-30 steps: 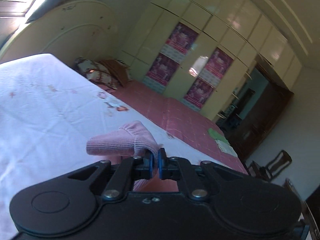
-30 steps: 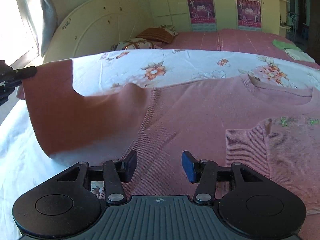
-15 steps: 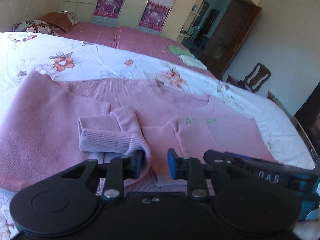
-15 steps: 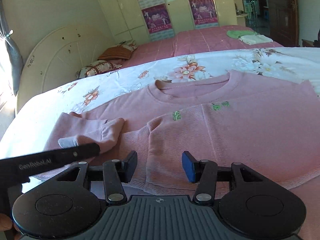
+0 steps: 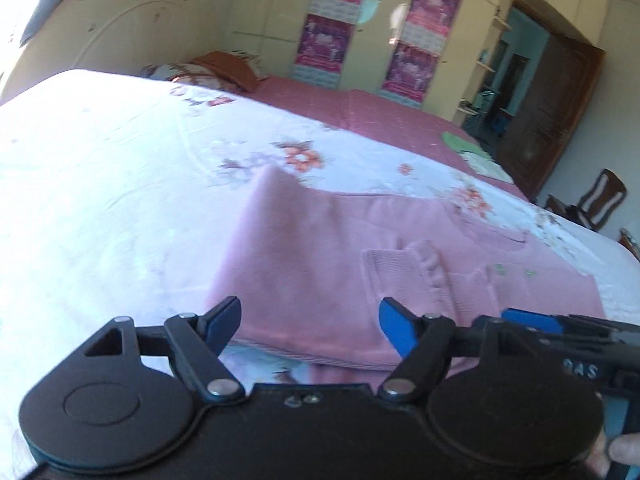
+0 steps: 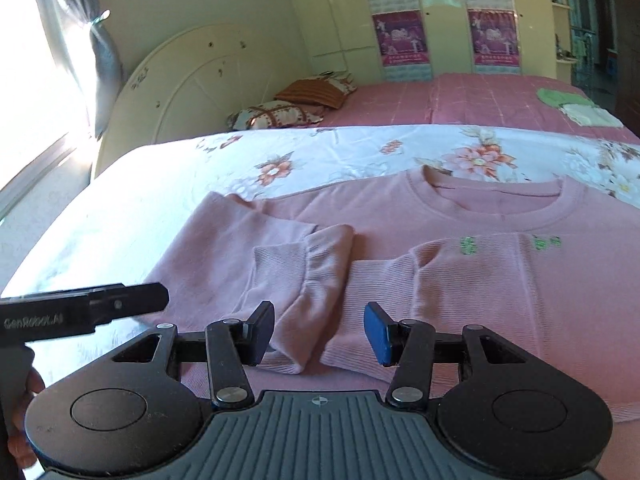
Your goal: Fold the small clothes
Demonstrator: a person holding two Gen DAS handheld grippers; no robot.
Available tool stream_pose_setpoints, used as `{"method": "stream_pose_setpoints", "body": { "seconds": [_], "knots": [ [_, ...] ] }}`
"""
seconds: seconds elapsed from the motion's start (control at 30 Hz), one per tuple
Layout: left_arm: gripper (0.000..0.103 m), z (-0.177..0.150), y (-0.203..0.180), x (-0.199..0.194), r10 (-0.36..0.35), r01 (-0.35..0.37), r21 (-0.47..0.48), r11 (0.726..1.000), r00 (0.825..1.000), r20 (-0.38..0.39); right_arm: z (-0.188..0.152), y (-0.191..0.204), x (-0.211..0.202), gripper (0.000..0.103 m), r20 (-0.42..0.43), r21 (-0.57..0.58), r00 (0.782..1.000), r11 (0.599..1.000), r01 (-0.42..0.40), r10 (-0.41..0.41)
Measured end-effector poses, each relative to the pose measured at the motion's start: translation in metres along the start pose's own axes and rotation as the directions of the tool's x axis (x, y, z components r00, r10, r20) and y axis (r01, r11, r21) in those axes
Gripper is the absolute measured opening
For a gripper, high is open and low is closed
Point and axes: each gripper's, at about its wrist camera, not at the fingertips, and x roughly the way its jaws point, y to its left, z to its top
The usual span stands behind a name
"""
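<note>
A pink knit sweater [image 6: 480, 216] lies flat on the floral bedsheet [image 6: 160, 192], collar away from me, both sleeves folded across its front. It also shows in the left wrist view [image 5: 312, 248]. The left sleeve's cuff [image 6: 320, 276] lies just beyond my right gripper [image 6: 320, 330], which is open and empty above the sweater's near hem. My left gripper [image 5: 310, 322] is open and empty over the sweater's left near corner. The left gripper's body [image 6: 80, 312] shows at the left of the right wrist view.
The white floral sheet [image 5: 100, 184] spreads to the left. Behind lies a pink bedspread [image 6: 480, 100] with pillows [image 6: 288, 112] and a folded green and white cloth [image 6: 572, 106]. A round headboard, wardrobe doors with posters, and a chair [image 5: 600, 200] stand farther off.
My left gripper has let go of the pink sleeve cuff, opened wide and drawn back to the left. The sleeve now lies folded on the sweater. The right gripper stays open.
</note>
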Motion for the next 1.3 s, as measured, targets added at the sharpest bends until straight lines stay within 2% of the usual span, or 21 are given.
{"method": "stream_pose_setpoints", "body": {
  "seconds": [0.1, 0.17, 0.27, 0.37, 0.47, 0.5, 0.53, 0.57, 0.63, 0.7, 0.83, 0.97, 1.03, 1.13, 1.2, 1.27, 1.3],
  "knots": [
    [0.07, 0.0, 0.021, 0.01, 0.042, -0.043, -0.045, 0.998, 0.999, -0.026, -0.007, 0.026, 0.016, 0.049, -0.025, -0.095, 1.0, 0.995, -0.003, 0.0],
    [0.07, -0.002, 0.026, 0.018, 0.037, -0.039, -0.048, 0.998, 0.998, -0.046, -0.012, 0.039, 0.03, 0.049, -0.03, -0.176, 0.997, 0.982, 0.063, -0.069],
    [0.071, -0.004, 0.031, 0.024, 0.034, -0.038, -0.069, 0.997, 0.998, -0.057, -0.018, 0.052, 0.046, 0.049, -0.024, -0.283, 0.99, 0.951, 0.125, -0.137],
    [0.071, -0.003, 0.034, 0.026, 0.026, -0.03, -0.084, 0.996, 0.998, -0.054, -0.025, 0.061, 0.059, 0.049, -0.013, -0.397, 0.982, 0.902, 0.168, -0.189],
    [0.072, -0.002, 0.032, 0.03, 0.02, -0.025, -0.083, 0.996, 0.998, -0.058, -0.027, 0.059, 0.065, 0.049, -0.015, -0.421, 0.984, 0.893, 0.157, -0.18],
    [0.072, -0.002, 0.031, 0.03, 0.021, -0.026, -0.078, 0.997, 0.998, -0.058, -0.025, 0.056, 0.065, 0.043, -0.016, -0.41, 0.986, 0.9, 0.146, -0.167],
    [0.072, -0.002, 0.029, 0.031, 0.027, -0.031, -0.07, 0.997, 0.998, -0.057, -0.022, 0.053, 0.066, 0.015, -0.025, -0.391, 0.986, 0.91, 0.14, -0.163],
    [0.072, -0.002, 0.027, 0.031, 0.031, -0.034, -0.067, 0.997, 0.998, -0.054, -0.018, 0.047, 0.064, 0.012, -0.019, -0.358, 0.987, 0.923, 0.142, -0.159],
    [0.072, -0.002, 0.025, 0.031, 0.029, -0.032, -0.066, 0.997, 0.999, -0.045, -0.006, 0.029, 0.05, 0.012, 0.001, -0.218, 0.993, 0.969, 0.112, -0.115],
    [0.073, -0.001, 0.021, 0.031, 0.026, -0.029, -0.065, 0.997, 0.999, -0.037, 0.007, 0.008, 0.033, 0.01, 0.047, -0.093, 0.994, 0.99, 0.105, -0.101],
    [0.074, 0.001, 0.006, 0.032, 0.026, -0.027, -0.029, 0.999, 1.0, -0.011, 0.026, -0.035, -0.005, 0.007, 0.131, 0.063, 0.982, 0.99, 0.126, -0.134],
    [0.074, -0.003, -0.013, 0.038, 0.018, -0.017, 0.015, 1.0, 1.0, -0.014, 0.032, -0.075, -0.04, 0.007, 0.168, 0.145, 0.963, 0.972, 0.185, -0.209],
    [0.074, -0.007, -0.022, 0.044, 0.011, -0.01, 0.027, 1.0, 0.999, -0.04, 0.025, -0.095, -0.053, 0.007, 0.155, 0.17, 0.956, 0.96, 0.224, -0.251],
    [0.071, -0.016, -0.031, 0.053, 0.02, -0.016, 0.051, 0.999, 0.997, -0.076, 0.002, -0.124, -0.063, 0.007, 0.097, 0.24, 0.955, 0.938, 0.252, -0.281],
    [0.069, -0.02, -0.032, 0.056, 0.038, -0.033, 0.069, 0.997, 0.997, -0.069, -0.013, -0.139, -0.063, 0.007, 0.047, 0.289, 0.953, 0.917, 0.274, -0.299],
    [0.056, -0.021, -0.029, 0.054, 0.044, -0.04, 0.065, 0.997, 0.998, -0.054, -0.024, -0.151, -0.061, 0.007, 0.013, 0.336, 0.958, 0.903, 0.266, -0.287],
    [0.053, -0.02, -0.027, 0.053, 0.04, -0.037, 0.06, 0.998, 0.998, -0.053, -0.029, -0.156, -0.062, 0.007, 0.001, 0.353, 0.963, 0.901, 0.252, -0.27]
  ]
}}
